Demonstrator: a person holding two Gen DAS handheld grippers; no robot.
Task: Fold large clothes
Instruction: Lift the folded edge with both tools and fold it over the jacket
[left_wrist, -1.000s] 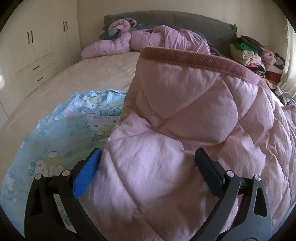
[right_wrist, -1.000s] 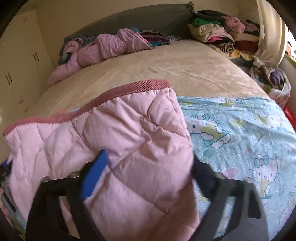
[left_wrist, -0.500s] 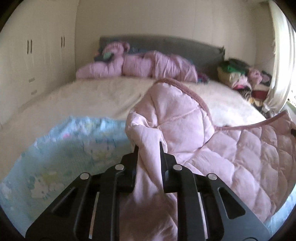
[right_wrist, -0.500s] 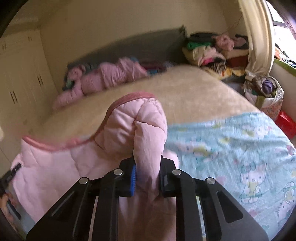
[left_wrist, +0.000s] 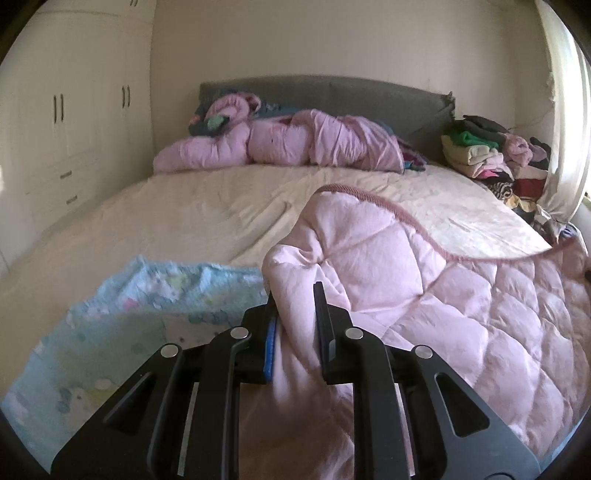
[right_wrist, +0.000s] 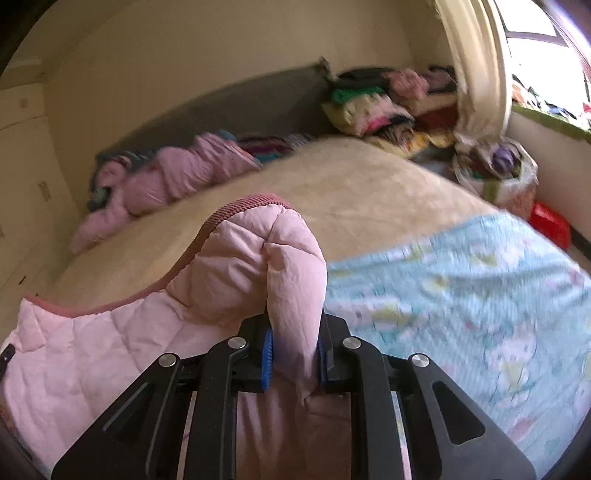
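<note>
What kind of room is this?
Most likely a bedroom. There is a big bed with a grey headboard, a tall wardrobe along the wall, and folded clothes piled beside the bed.

A home bedroom: a wide bed (left_wrist: 229, 206) with a grey padded headboard (left_wrist: 332, 92) stands against a cream wall, a rumpled pink duvet (left_wrist: 295, 144) at its head. Built-in wardrobes (left_wrist: 74, 122) line one side; stacked clothes (left_wrist: 480, 155) and a curtain (left_wrist: 565, 122) fill the other.
</note>
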